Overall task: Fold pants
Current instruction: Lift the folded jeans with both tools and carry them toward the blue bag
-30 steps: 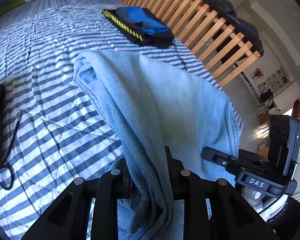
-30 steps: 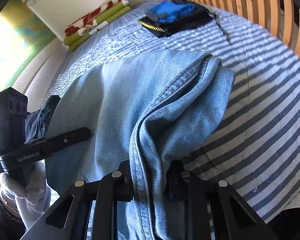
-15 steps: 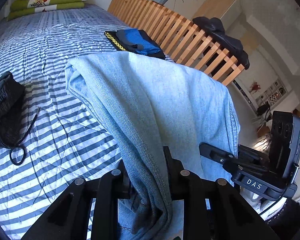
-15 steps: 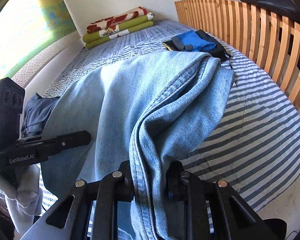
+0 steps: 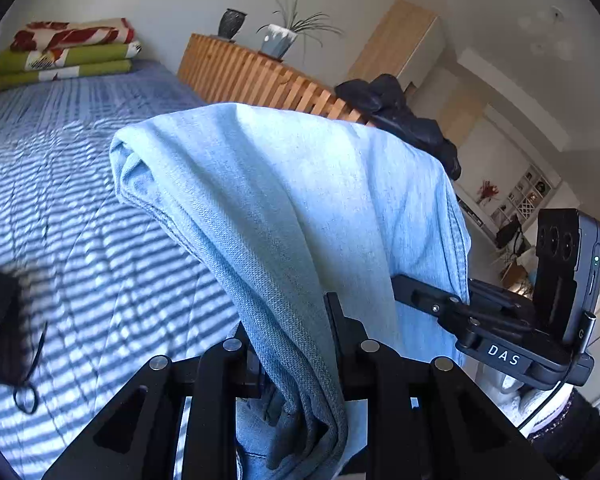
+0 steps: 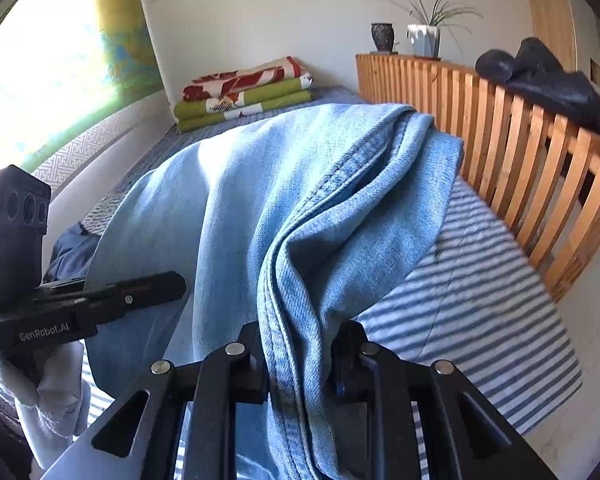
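Both grippers clamping the jeans: left gripper pinching one bunched edge, right gripper pinching the seamed edge (denim hanging between, above the striped bed).

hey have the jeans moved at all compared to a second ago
Yes, upward. In the left wrist view the jeans now cover the top of the wooden slat headboard, where earlier they sat low over the striped bedspread, clamped in both grippers.
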{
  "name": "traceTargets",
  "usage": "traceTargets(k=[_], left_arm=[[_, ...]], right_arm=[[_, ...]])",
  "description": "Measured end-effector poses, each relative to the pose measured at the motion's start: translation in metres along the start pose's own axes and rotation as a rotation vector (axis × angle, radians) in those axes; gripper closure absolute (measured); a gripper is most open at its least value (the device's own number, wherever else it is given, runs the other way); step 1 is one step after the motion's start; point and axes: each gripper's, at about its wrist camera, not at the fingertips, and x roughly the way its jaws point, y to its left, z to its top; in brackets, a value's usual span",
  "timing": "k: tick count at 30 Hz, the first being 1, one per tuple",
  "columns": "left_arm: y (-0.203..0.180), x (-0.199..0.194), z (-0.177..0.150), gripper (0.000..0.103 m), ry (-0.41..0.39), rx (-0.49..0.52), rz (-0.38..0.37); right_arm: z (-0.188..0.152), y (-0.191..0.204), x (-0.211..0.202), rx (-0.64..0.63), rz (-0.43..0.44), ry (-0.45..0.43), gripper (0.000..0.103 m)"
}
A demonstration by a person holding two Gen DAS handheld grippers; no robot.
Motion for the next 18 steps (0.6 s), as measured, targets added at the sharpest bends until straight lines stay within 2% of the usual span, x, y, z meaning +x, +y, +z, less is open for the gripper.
traceTargets(k=[8,12,18], left_arm=[[-0.019,0.048,0.090,0.080,-0.076,0.040,-0.009],[-0.013,0.081,0.134,0.079,-0.110,0.048,0.005],[0.019,0.147,0.188,0.079,-0.129,0.024,0.023]], right_arm=[[0.088,-0.040,0.017,-0.075,-0.069,-0.063,0.084],[0.138,-0.055,0.045,-0.124,-0.100,-0.091,0.084],[0.202,-0.075,0.112,-0.201,-0.132,-0.107,0.084]])
